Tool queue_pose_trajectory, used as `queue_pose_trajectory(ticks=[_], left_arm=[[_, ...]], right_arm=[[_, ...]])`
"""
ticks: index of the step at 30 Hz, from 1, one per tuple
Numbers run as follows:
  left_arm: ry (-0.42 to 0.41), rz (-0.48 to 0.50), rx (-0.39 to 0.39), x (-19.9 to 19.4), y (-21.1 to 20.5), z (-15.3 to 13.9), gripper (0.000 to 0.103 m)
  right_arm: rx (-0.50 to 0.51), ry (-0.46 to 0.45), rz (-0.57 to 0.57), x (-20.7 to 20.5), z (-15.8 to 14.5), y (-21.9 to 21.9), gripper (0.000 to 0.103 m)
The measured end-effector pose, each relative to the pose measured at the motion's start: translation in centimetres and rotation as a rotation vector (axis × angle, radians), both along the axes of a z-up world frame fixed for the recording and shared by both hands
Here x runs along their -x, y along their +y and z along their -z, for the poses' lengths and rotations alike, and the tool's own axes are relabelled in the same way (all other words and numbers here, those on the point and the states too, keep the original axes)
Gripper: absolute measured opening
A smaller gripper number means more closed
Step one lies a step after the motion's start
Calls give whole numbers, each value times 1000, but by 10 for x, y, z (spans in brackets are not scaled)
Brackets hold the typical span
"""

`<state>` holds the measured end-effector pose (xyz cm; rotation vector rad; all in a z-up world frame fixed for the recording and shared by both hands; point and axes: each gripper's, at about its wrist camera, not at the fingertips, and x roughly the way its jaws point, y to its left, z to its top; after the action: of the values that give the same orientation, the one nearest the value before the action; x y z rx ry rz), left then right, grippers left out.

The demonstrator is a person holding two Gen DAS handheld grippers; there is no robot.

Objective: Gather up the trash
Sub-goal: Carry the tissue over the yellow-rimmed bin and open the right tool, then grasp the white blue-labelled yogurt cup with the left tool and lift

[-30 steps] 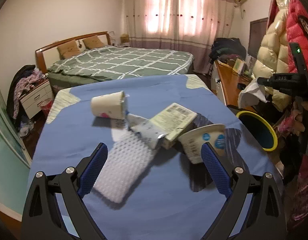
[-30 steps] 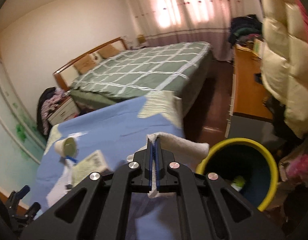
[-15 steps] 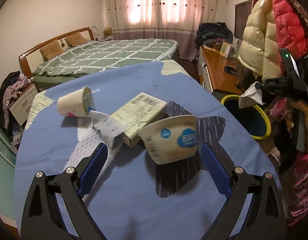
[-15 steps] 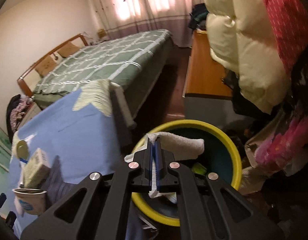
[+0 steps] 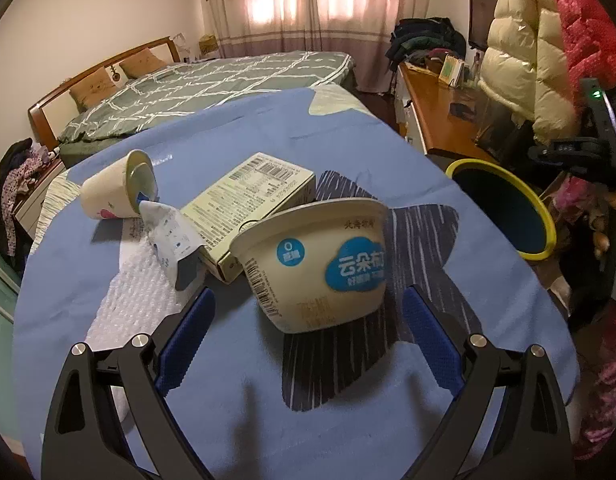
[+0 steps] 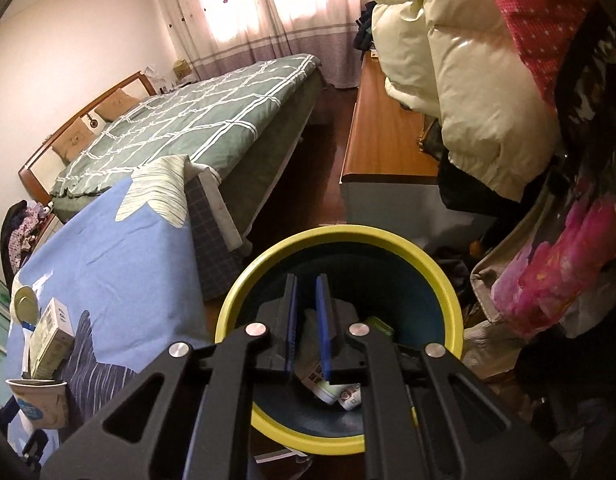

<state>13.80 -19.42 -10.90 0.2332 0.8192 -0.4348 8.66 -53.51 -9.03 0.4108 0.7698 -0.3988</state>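
In the left wrist view my left gripper (image 5: 308, 320) is open, its blue pads on either side of a cream yogurt tub (image 5: 319, 264) that lies tilted on the blue cloth. Behind it lie a flat carton (image 5: 248, 196), a small cup (image 5: 116, 188), a crumpled wrapper (image 5: 172, 236) and white foam wrap (image 5: 136, 304). In the right wrist view my right gripper (image 6: 308, 328) is slightly open and empty above the yellow-rimmed bin (image 6: 339, 240), with trash inside. The bin also shows in the left wrist view (image 5: 503, 208).
The blue-clothed table (image 5: 236, 368) ends near the bin. A green-quilted bed (image 6: 196, 120) stands beyond. A wooden desk (image 6: 379, 132) and hanging padded coats (image 6: 479, 80) crowd the right side. A nightstand (image 5: 32, 196) with clothes is at far left.
My right gripper moved over the bin and opened; the white tissue it held is gone from its jaws. My left gripper moved forward until the yogurt tub sits between its pads.
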Motion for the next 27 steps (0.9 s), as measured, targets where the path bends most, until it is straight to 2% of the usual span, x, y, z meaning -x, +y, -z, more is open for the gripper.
queue_pose_trajectory(ticks=[12,14,16,23,26,27], left_arm=[[28,-13,-22,-23,-15,21,93],[39,-6,-7,-26,-15,22,79],[52,-1,-3,-28,-14,21,79],[54,54,-33,-14,-4,-8,80],[112,103,-59,-9,-2,-23,82],[136,116,-54,-9,-1,-28,86]], right_arm=[[-30,4,-18,-5,10,-2,9],[-34,3,-20,-5,11,-2,9],[-35,2,-20,-5,11,-2,9],[-43,-10,-26,-2,11,1,9],[-55,-19,-34,-2,11,2,9],[-57,-20,-37,-2,11,4,9]])
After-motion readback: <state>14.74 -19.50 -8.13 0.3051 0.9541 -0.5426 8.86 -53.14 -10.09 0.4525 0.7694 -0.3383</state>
